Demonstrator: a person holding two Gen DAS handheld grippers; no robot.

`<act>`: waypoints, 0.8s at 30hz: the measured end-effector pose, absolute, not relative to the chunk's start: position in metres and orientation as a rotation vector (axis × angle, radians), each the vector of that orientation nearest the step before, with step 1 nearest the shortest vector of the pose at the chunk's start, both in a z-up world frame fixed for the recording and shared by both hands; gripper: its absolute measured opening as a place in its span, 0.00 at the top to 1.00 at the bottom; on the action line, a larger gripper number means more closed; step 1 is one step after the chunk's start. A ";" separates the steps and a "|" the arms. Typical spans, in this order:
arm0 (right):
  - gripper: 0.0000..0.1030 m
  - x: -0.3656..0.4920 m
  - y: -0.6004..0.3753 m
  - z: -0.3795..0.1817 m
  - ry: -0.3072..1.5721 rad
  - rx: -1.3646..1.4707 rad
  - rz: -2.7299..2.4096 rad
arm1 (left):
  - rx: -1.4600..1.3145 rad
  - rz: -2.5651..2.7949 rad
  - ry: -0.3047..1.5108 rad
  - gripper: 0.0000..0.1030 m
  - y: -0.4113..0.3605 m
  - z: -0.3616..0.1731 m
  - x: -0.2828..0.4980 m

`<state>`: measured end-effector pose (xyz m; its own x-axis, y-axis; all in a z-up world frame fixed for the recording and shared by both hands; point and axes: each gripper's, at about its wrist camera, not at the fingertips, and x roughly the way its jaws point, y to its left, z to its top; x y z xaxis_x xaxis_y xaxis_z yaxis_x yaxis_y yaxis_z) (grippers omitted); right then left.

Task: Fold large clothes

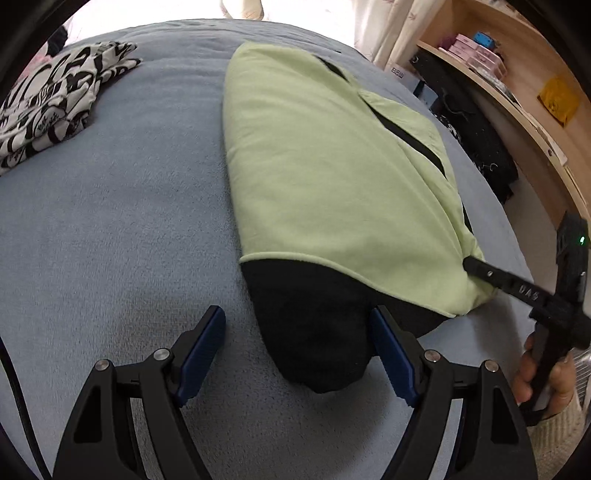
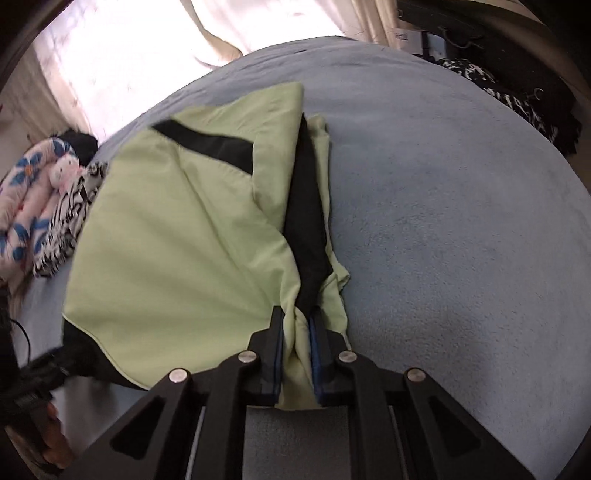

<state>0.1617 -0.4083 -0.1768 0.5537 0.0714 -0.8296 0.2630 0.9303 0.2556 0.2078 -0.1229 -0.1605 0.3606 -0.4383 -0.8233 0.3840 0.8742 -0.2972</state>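
Note:
A light green garment (image 1: pixel 332 166) with black panels lies folded lengthwise on the blue-grey bed cover (image 1: pixel 129 203). Its black lower end (image 1: pixel 314 332) points toward me. My left gripper (image 1: pixel 297 312) is open, and its blue pads (image 1: pixel 205 350) stand on either side of that black end without pressing it. My right gripper (image 2: pixel 296 312) is shut on a bunched edge of the green garment (image 2: pixel 166 240) at its near right corner. In the left wrist view the right gripper (image 1: pixel 468 264) reaches in from the right with a hand (image 1: pixel 546 380) on its handle.
A black-and-white patterned garment (image 1: pixel 48 99) lies at the bed's far left, beside a floral bundle with a plush toy (image 2: pixel 33 192). Dark clothes (image 1: pixel 480 140) and a wooden shelf (image 1: pixel 517 74) line the right side. A curtain (image 1: pixel 388 26) hangs behind.

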 end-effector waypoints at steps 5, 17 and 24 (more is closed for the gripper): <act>0.64 0.170 -0.420 -0.140 0.923 0.423 -0.116 | -0.055 -0.567 1.080 0.24 -0.121 -0.149 0.212; 0.58 0.270 -0.438 -0.146 0.967 0.536 -0.042 | -0.115 -0.525 1.043 0.24 -0.119 -0.116 0.304; 0.96 0.301 -0.429 -0.162 1.010 0.462 -0.034 | -0.148 -0.555 1.100 0.24 -0.135 -0.132 0.343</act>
